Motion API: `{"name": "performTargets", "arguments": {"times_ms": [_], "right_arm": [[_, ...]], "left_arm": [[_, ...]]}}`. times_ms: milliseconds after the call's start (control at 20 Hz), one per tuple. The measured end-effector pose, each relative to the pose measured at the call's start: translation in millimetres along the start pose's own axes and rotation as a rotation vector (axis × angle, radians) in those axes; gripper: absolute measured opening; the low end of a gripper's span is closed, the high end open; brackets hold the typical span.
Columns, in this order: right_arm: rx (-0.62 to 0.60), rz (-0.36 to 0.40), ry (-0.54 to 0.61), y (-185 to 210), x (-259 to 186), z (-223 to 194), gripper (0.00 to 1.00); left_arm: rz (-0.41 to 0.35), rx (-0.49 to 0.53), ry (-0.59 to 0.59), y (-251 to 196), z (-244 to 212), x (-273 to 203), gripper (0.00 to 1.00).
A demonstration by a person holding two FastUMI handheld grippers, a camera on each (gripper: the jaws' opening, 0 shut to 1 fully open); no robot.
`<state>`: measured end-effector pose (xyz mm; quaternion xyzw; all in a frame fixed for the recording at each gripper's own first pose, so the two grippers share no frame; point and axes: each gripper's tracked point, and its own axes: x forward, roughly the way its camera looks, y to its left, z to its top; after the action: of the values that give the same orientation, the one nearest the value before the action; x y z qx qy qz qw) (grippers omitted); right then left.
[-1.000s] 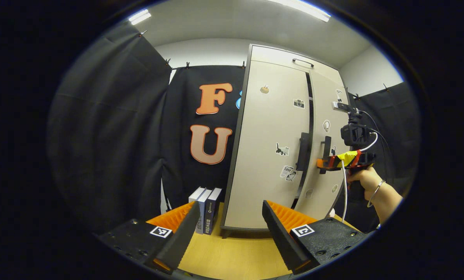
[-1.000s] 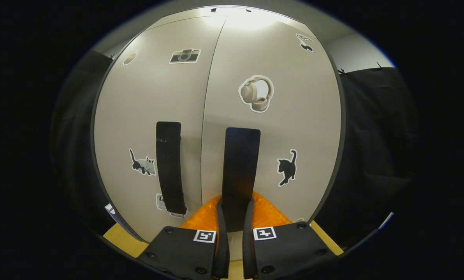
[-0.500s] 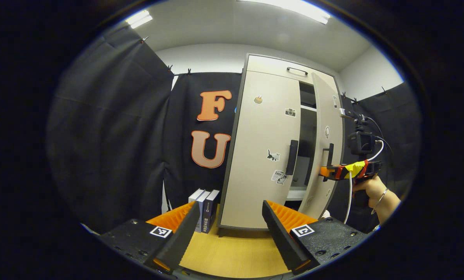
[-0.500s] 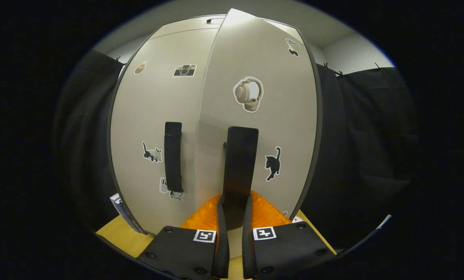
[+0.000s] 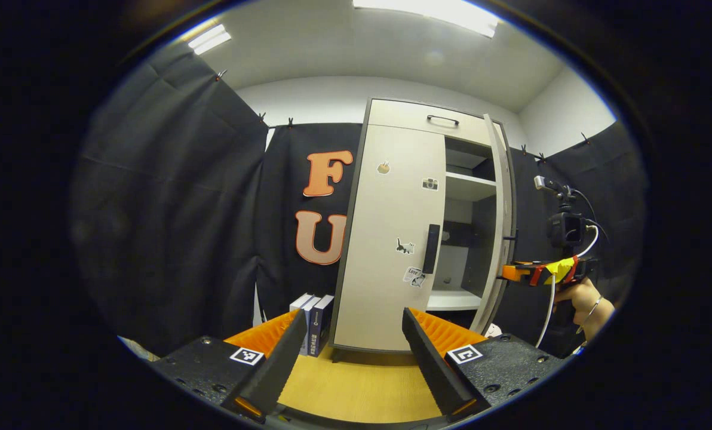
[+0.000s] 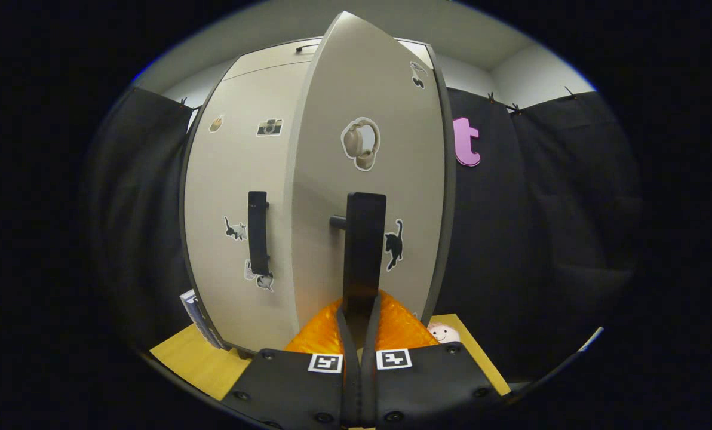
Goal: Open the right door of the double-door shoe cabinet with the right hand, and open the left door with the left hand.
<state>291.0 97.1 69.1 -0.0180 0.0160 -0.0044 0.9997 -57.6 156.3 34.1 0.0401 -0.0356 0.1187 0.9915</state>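
Observation:
The beige shoe cabinet [image 5: 392,113] stands ahead in the left gripper view. Its left door [image 5: 389,239] is closed, with a dark vertical handle [image 5: 432,248]. The right door [image 5: 502,227] is swung out, seen almost edge-on, and shelves [image 5: 466,185] show inside. My right gripper [image 5: 508,273], held by a hand [image 5: 583,298], is at that door's handle. In the right gripper view my right gripper [image 6: 359,307] is shut on the right door's handle [image 6: 364,239]. My left gripper [image 5: 353,316] is open, well back from the cabinet, holding nothing.
Three books [image 5: 314,322] stand on the wooden surface [image 5: 356,388] by the cabinet's left foot. A small pale doll [image 6: 442,332] lies on the surface behind the open door. Black cloth walls close in on both sides.
The right door has swung from shut to wide open, pulled by my right gripper. The left gripper has drawn back a little from the cabinet and stays open.

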Motion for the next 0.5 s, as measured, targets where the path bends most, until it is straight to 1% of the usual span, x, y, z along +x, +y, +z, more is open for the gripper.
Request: {"name": "performTargets", "arguments": {"times_ms": [300, 400, 500], "right_arm": [[-0.058, -0.1, 0.006, -48.5, -13.4, -1.1, 0.07], [-0.082, -0.118, 0.007, -60.7, -17.4, -0.6, 0.07], [-0.102, -0.117, 0.003, -69.4, -18.8, 0.1, 0.07]], "left_arm": [[-0.023, 0.002, -0.011, -45.7, 7.3, -20.0, 0.96], [-0.037, 0.009, -0.016, -63.0, 10.8, -23.6, 0.96], [-0.046, 0.015, -0.02, -76.2, 11.6, -28.3, 0.96]]}}
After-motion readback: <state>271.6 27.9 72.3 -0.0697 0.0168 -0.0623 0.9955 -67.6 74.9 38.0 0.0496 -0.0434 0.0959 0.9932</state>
